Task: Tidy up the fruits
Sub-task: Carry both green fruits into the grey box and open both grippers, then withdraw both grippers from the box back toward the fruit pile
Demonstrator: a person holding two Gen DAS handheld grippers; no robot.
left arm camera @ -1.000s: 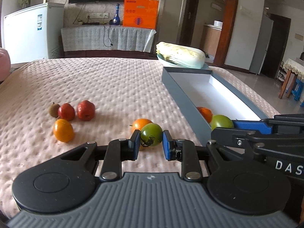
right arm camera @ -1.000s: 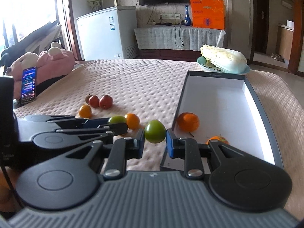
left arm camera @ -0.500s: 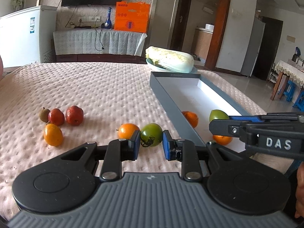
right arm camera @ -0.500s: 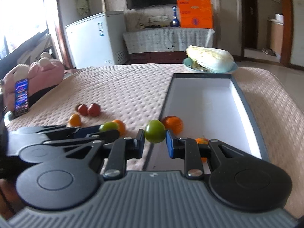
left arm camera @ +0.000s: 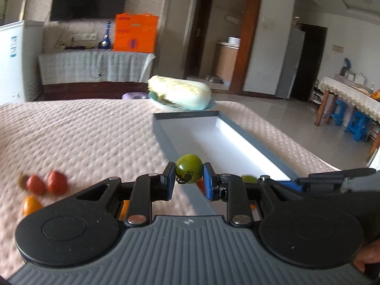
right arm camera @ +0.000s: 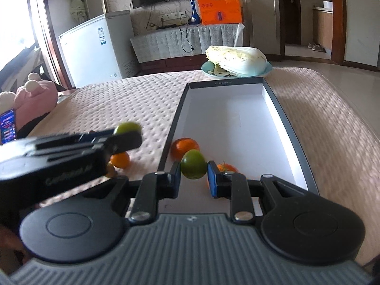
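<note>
Gripping one green fruit point(left arm camera: 189, 168) each across its middle, both sets of fingers point(right arm camera: 175, 174) hold firm, smooth, roll-prone rounds.

The bedspread point(right arm camera: 147, 99) looks like dimpled, matt cloth. The tray point(right arm camera: 288, 121) has matt dark walls, a smooth white floor. Glossy-skinned green fruit point(right arm camera: 193, 164); ribbed grey plastic at lower frame.

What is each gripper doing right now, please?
Left gripper: closed on a green tomato.
Right gripper: closed on another green fruit.
</note>
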